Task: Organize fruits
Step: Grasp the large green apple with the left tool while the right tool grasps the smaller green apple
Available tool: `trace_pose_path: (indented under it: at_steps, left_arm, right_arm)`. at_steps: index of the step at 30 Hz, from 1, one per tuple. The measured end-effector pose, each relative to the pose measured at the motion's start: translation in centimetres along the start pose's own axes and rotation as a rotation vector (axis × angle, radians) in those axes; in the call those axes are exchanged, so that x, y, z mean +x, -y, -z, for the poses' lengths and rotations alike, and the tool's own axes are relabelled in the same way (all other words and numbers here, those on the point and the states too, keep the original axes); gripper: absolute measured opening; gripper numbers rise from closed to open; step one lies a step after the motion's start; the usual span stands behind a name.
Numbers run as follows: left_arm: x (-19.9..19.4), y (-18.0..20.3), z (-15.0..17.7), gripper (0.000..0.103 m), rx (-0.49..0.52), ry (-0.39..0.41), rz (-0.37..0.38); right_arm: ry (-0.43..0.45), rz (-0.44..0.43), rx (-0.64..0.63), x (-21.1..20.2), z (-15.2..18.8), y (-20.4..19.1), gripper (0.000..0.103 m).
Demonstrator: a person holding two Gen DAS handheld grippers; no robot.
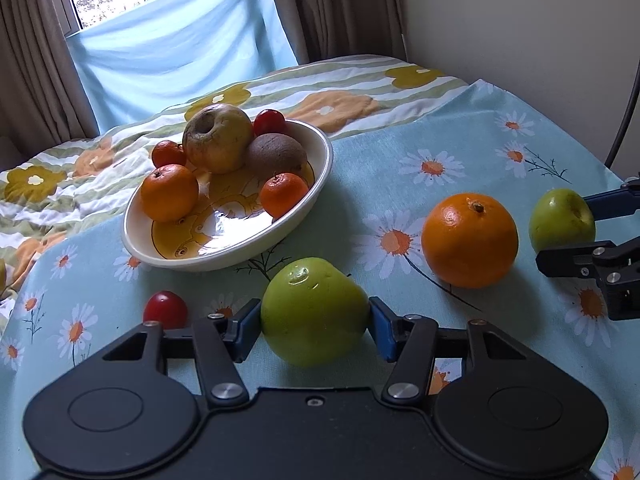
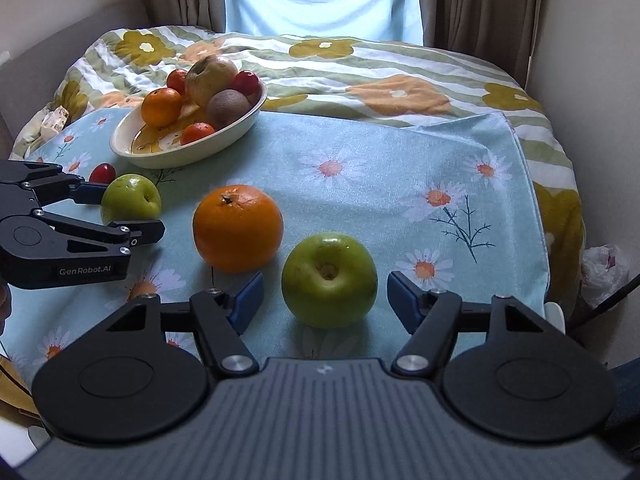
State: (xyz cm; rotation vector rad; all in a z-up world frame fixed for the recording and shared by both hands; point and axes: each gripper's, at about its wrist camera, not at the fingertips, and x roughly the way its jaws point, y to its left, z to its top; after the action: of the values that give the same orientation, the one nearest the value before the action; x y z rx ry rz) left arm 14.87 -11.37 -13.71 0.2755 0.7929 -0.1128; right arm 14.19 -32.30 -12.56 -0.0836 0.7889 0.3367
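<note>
My left gripper [image 1: 316, 320] is shut on a green apple [image 1: 314, 312] that rests on the daisy cloth, a blue pad touching each side. My right gripper [image 2: 326, 300] stands open around a second green apple [image 2: 330, 280], with a gap at both pads. Between the two apples lies a big orange [image 1: 470, 240]. A small red fruit [image 1: 165, 309] sits left of the left gripper. Behind them, the cream bowl [image 1: 320, 168] holds a yellowish apple [image 1: 218, 138], a kiwi [image 1: 276, 154], two mandarins and small red fruits.
The pale blue daisy cloth [image 2: 360, 168] covers the near part of a bed with a flowered blanket [image 2: 360, 64]. Curtains and a blue sheet hang behind. A wall stands close on the right, with a white plastic bag [image 2: 604, 272] below the bed's edge.
</note>
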Motion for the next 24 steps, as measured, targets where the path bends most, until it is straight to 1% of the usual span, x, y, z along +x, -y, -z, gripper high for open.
trace_pose_path:
  at_steps: [6,8,14,24]
  left_arm:
    - [-0.4,0.0,0.4,0.061,-0.016,-0.003,-0.006]
    - [-0.6,0.1,0.5,0.061,-0.022,-0.004,-0.009]
    - [-1.3,0.2,0.7,0.060,-0.056,-0.011,-0.002]
    - [-4.4,0.5,-0.3,0.061,-0.116,0.029,-0.004]
  right_arm:
    - [-0.005,0.004,-0.021,0.5,-0.1,-0.2,0.076]
    - [-0.008,0.007,-0.023,0.7,-0.1,-0.2,0.068]
    - [-0.008,0.011,-0.017,0.6,-0.1,-0.1,0.068]
    - [-0.021,0.009,0.032,-1.0,-1.3,0.3,0.067]
